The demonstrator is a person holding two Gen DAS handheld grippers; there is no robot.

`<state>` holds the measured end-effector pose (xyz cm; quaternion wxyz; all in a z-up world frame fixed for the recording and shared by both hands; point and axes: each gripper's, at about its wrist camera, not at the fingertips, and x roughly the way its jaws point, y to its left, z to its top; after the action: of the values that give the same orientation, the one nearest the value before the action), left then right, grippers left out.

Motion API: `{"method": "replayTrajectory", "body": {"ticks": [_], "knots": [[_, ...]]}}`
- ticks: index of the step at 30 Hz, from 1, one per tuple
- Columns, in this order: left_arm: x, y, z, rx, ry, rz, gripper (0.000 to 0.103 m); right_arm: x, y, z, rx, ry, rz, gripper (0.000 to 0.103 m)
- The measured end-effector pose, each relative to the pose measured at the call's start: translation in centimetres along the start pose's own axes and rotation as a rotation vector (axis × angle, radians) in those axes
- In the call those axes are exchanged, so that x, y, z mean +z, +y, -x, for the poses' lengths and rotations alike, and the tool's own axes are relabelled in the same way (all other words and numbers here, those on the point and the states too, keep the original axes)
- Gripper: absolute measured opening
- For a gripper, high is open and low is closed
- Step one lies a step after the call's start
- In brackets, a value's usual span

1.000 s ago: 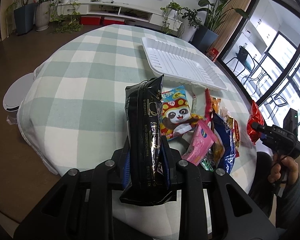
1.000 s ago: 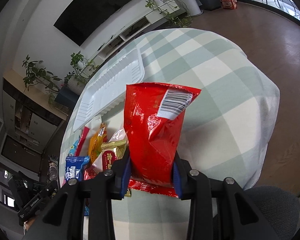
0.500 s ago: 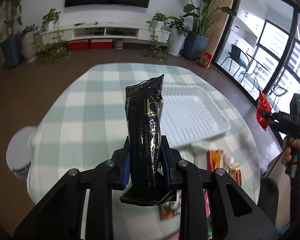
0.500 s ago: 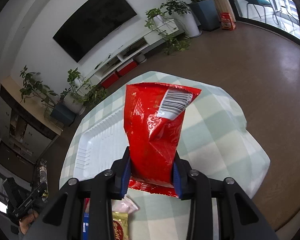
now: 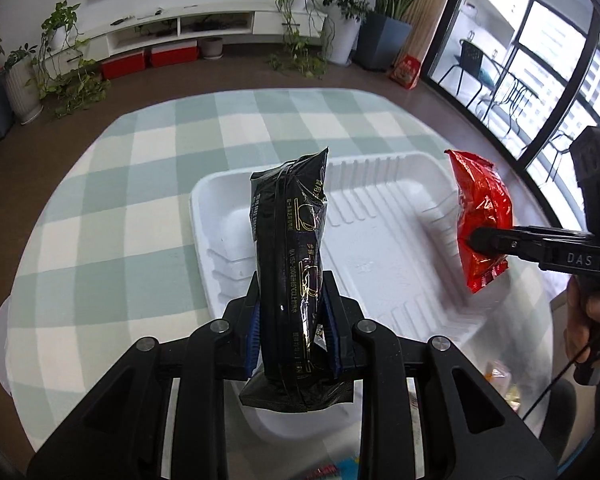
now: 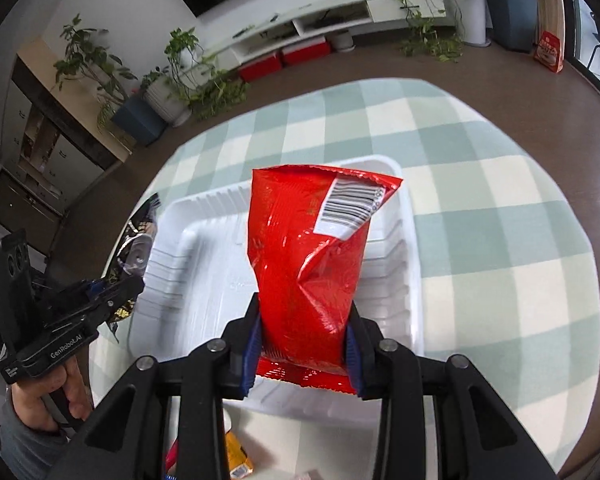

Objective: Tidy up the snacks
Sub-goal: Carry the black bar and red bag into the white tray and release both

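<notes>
Left gripper (image 5: 292, 336) clamped on a black snack packet (image 5: 290, 248), held upright over the near left part of a white foam tray (image 5: 380, 240). Right gripper (image 6: 302, 354) clamped on a red snack bag (image 6: 312, 256) — barcode at its top right — held upright over the tray's right end. Tray resting on a green-and-white checked tablecloth (image 5: 140, 184). A few more snacks (image 6: 236, 456) lying near the tray's near edge — partly hidden. Potted plants (image 5: 60, 60) far off along the wall.
</notes>
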<state>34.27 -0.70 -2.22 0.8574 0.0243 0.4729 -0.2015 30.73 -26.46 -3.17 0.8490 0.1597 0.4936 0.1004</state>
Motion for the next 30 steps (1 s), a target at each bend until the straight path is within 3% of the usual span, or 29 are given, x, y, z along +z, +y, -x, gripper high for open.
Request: {"method": "replayTrajectory", "body": {"ticks": [8,15,18,27,28,30], "knots": [[-0.4,-0.9,-4.3,0.024,0.057,-0.044,0.024,0.0,0.2,-3.2,-0.069,0.055,0.052,0.038],[-0.9,-0.9,-5.5,0.041,0.067,-0.056,0.026,0.1,0.1,-3.9,-0.094,0.055,0.072,0.040],[-0.8,-1.4,-5.5,0.062,0.071,-0.074,0.026,0.2,0.4,-4.3,-0.117,0.054,0.080,0.051],[-0.4,-1.4,-3.5,0.061,0.003,-0.071,0.029,0.0,0.0,-3.1,-0.103,0.014,0.055,0.066],[-0.4,-1.4,-3.1,0.062,-0.005,-0.070,0.033,0.0,0.1,-2.7,-0.102,0.004,0.056,0.068],[-0.3,-1.5,-2.0,0.059,-0.034,-0.072,0.054,0.0,0.2,-1.9,-0.085,-0.018,0.052,0.070]]}}
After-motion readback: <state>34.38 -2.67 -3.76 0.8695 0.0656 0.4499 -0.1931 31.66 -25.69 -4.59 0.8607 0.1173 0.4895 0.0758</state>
